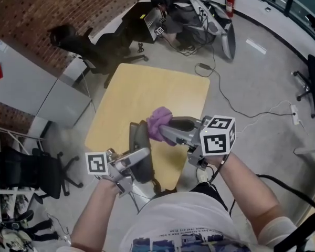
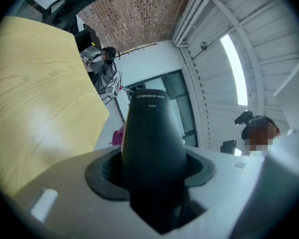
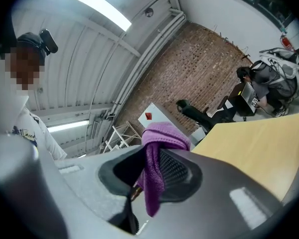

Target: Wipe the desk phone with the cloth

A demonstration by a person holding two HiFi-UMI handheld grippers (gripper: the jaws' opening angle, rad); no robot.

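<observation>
You are grasping the desk phone [image 2: 152, 138] in the left gripper [image 1: 138, 160], over the near edge of the desk [image 1: 147, 88]. The right gripper [image 1: 170, 129] is clenching the purple cloth [image 3: 157, 153] at the phone's upper end. Hazard: if you are pressing sideways while wiping, the smooth, tapered phone may twist or slip free.

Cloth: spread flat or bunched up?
Bunched: the purple cloth is pinched into a wad by the fingers of the right gripper, one end hanging down.

Wood table [image 1: 147, 88]; blk chair [image 1: 86, 46] behind; extinguisher [image 1: 230, 4] far.
</observation>
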